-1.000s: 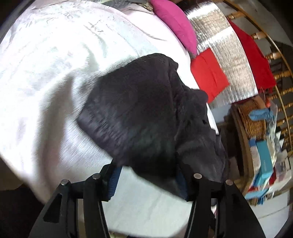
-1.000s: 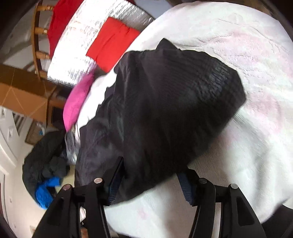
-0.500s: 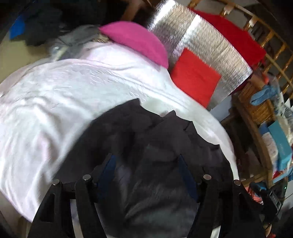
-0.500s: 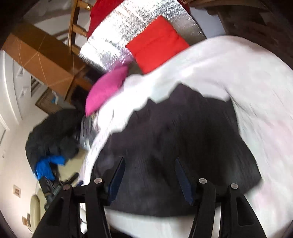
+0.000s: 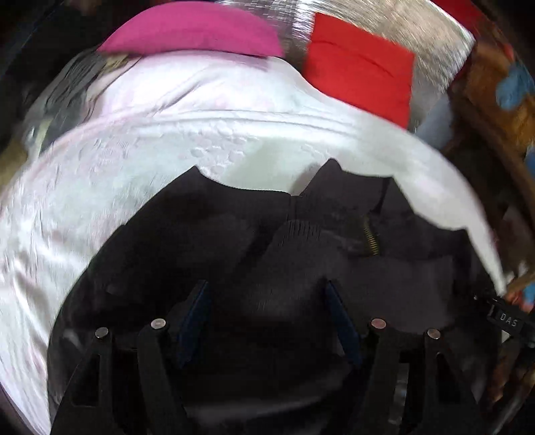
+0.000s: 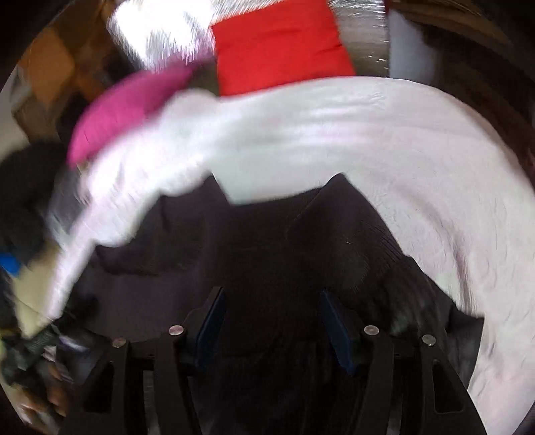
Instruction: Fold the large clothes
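A large black garment [image 5: 301,254] with a brass zipper [image 5: 369,234] lies crumpled on a white bedspread [image 5: 133,160]. It also fills the lower half of the right wrist view [image 6: 267,254]. My left gripper [image 5: 267,301] is open, its blue-padded fingers [image 5: 197,311] spread just over the dark cloth. My right gripper [image 6: 271,311] is open too, fingers [image 6: 334,321] apart above the garment. Neither holds anything. Both views are motion-blurred.
A pink cushion [image 5: 194,30] and a red cushion [image 5: 361,67] lean on a silver quilted panel [image 5: 431,47] behind the bed. Wooden shelving with clutter [image 5: 501,134] stands at the right. In the right wrist view, dark clothes [image 6: 23,200] lie beyond the bed's left edge.
Both grippers have swung round and dropped low over the garment, now facing the cushions. The garment fills more of each view. Both stay open and empty.
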Available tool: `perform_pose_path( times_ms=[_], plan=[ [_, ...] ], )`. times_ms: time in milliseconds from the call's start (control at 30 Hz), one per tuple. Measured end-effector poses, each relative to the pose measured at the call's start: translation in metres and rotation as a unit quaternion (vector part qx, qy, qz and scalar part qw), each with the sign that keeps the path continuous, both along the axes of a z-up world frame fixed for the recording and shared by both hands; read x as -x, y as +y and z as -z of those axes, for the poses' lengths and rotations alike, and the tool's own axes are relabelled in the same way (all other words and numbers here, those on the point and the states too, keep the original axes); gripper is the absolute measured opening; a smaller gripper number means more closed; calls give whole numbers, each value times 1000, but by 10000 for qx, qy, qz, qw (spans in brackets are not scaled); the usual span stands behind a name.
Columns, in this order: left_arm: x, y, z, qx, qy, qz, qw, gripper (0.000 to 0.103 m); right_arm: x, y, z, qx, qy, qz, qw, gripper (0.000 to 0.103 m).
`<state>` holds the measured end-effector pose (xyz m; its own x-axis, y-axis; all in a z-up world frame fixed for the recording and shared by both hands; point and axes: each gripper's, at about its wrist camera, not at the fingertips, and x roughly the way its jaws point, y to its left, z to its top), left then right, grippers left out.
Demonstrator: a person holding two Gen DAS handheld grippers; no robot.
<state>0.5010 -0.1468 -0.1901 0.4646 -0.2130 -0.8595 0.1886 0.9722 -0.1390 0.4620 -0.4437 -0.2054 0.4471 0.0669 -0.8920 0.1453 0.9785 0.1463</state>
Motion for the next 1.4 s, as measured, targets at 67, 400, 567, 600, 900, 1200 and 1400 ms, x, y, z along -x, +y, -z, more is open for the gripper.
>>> perform_pose_path(
  times_ms=[67,400,567,600,900,1200,1400],
  plan=[
    [-4,-3,5,-77,27,91,9999,53,3,8,5,354,35,-286,9990,63],
    [-9,-8,-2,54,-370,88,9993,11,10,-1,-12,718,-478,-122,9962,7],
    [-23,-13,-6,216,-552,-2,9982,11,5,-20,-15,423,-707,318,9961,5],
    [-24,-15,-7,218,-602,2,9979,11,5,-25,-15,387,-755,426,9955,5],
    [-30,-8,-13,357,-219,30,9991,17,21,-84,-39,-1151,-1373,1020,9785,3],
    [-27,66,-44,91,-610,-887,9941,72,42,-124,-49,-1394,-1684,1344,9665,97],
    [-39,101,-23,-538,-319,-1217,9906,73,18,-96,-27,-543,-1000,978,9887,74]
  ],
)
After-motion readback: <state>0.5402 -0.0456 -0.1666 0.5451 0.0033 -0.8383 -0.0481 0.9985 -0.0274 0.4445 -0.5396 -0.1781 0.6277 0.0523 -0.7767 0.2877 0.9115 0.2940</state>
